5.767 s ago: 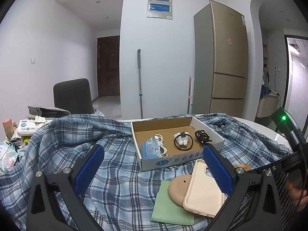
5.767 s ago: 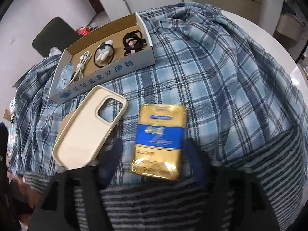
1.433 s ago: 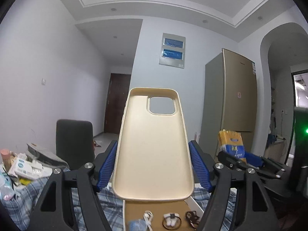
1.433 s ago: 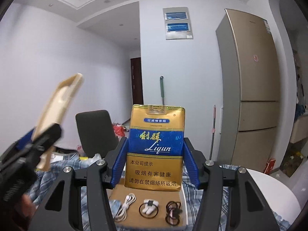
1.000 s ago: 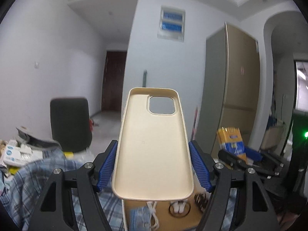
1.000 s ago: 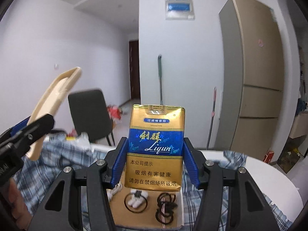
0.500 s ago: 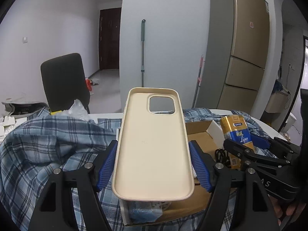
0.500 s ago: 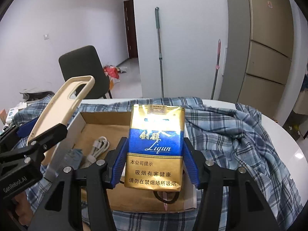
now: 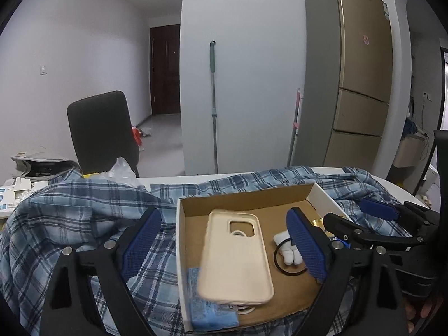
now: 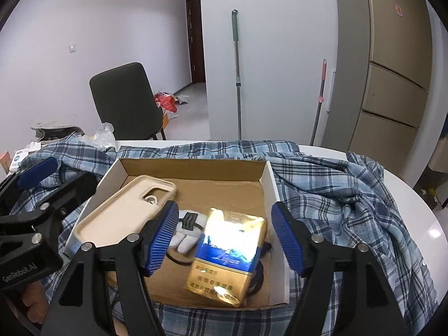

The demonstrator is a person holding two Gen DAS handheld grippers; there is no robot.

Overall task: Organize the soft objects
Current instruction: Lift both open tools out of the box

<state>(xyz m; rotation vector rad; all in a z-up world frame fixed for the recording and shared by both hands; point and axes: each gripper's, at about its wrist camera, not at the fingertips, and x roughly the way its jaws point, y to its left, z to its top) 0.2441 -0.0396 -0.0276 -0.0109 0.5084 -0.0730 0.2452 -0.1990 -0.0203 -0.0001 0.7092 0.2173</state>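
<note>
Both grippers spread over the box (image 10: 268,173): left gripper (image 9: 224,240) above the case (image 9: 235,254), centre frame; right gripper (image 10: 224,238) above the pack (image 10: 229,254). Withdraw straight up, clear of the walls.

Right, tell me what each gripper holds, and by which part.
Nothing: the left gripper and right gripper are open; phone case and cigarette pack are released over the box.

Bkgd, rel. to white pillar (image 9: 246,84): gold fridge (image 9: 361,78) just right, green-handled mop (image 9: 213,106) leaning on its front, pink-handled one (image 9: 294,128) at right edge. Black chair (image 9: 102,131) left; dark door (image 9: 165,70) far behind-left.
</note>
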